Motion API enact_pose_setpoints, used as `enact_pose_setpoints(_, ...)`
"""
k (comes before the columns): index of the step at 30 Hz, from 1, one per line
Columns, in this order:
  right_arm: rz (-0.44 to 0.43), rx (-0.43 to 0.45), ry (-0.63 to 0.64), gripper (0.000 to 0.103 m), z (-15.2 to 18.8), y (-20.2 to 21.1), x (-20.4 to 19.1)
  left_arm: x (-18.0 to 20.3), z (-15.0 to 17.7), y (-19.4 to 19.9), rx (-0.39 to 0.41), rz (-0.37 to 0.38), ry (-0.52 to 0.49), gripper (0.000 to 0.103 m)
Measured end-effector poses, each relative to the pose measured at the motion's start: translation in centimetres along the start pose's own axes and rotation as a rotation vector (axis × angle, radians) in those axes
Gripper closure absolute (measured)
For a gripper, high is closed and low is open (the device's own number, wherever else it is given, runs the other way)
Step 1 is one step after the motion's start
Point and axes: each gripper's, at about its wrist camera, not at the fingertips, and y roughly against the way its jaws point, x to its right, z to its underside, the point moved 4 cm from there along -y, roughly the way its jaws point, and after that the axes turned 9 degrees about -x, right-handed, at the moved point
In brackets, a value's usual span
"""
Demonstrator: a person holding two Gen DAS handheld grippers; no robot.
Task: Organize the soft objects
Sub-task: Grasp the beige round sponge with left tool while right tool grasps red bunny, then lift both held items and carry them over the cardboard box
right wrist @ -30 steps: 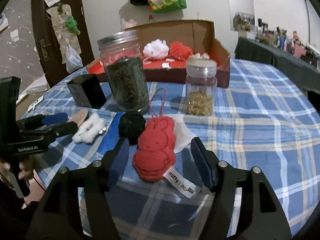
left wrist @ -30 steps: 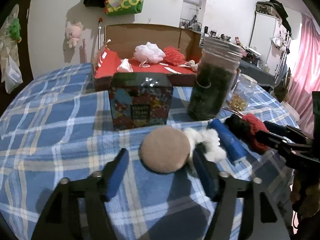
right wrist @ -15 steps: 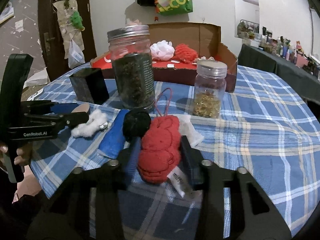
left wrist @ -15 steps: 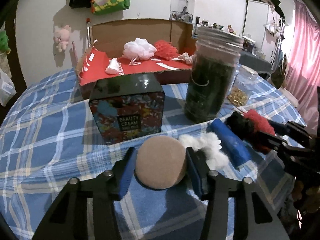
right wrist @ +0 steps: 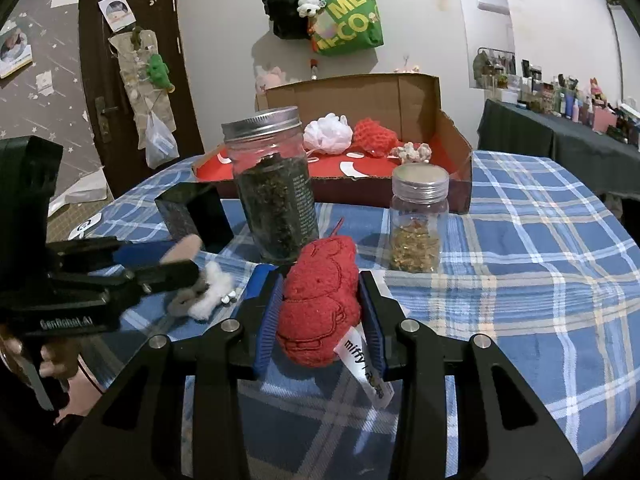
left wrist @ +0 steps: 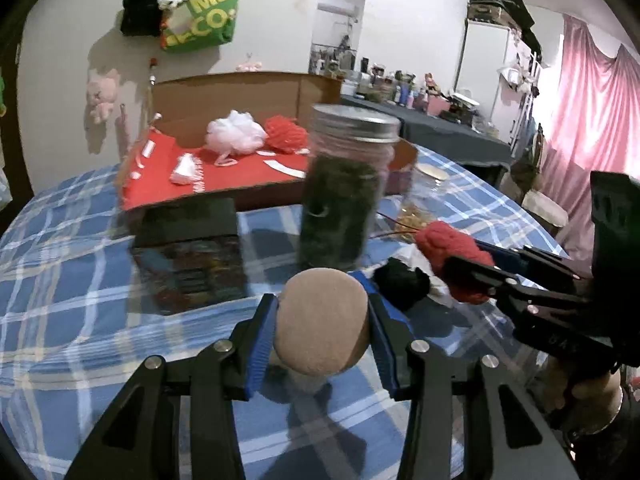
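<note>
Your left hand-held gripper [left wrist: 322,328] is clamped on the round tan puff [left wrist: 322,326]; both blue pads press its sides, the jaws are closing a little further, and the puff sits clear of the bench [left wrist: 72,280], above the blue plaid cloth. Your right hand-held gripper [right wrist: 320,304] is closed about a third of the way on the red knitted toy [right wrist: 318,300], with a pad against each flank and the white label [right wrist: 362,364] hanging out below the right pad. Whether the toy is off the cloth cannot be told. Just left of it lies a white fluffy piece [right wrist: 210,294] on the cloth, under the left gripper's fingers. A black pom-pom [left wrist: 402,282] rests between the two grippers. Behind them stand the tall jar [right wrist: 274,188] of dark contents, the small jar [right wrist: 418,220] and a black box [right wrist: 194,212]. The open cardboard box [right wrist: 452,148] at the back of the bench holds a white mesh sponge [right wrist: 328,134] and a red knitted piece [right wrist: 374,138]
</note>
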Motion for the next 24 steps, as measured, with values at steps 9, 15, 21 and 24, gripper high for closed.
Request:
enact_pose_setpoints(9, -0.002, -0.009, -0.006, 0.067, -0.2, -0.4, 0.0, 1.2, -0.4, -1.2, -0.018, 0.015, -0.009, 0.056)
enact_pose_setpoints(15, -0.01, -0.017, -0.015, 0.067, -0.1, -0.7, 0.2, 1.1, -0.4, -1.2, -0.02, 0.018, 0.003, 0.056)
enact_pose_setpoints(21, -0.034, -0.028, -0.04, 0.067, 0.4, -0.3, 1.1, -1.3, 0.3, -0.6, -0.036, 0.035, 0.082, 0.056)
enact_pose_setpoints(24, -0.051, -0.041, -0.07, 0.067, 0.6, 0.0, 2.3, -3.3, 0.7, 0.0, -0.042, 0.032, 0.135, 0.056)
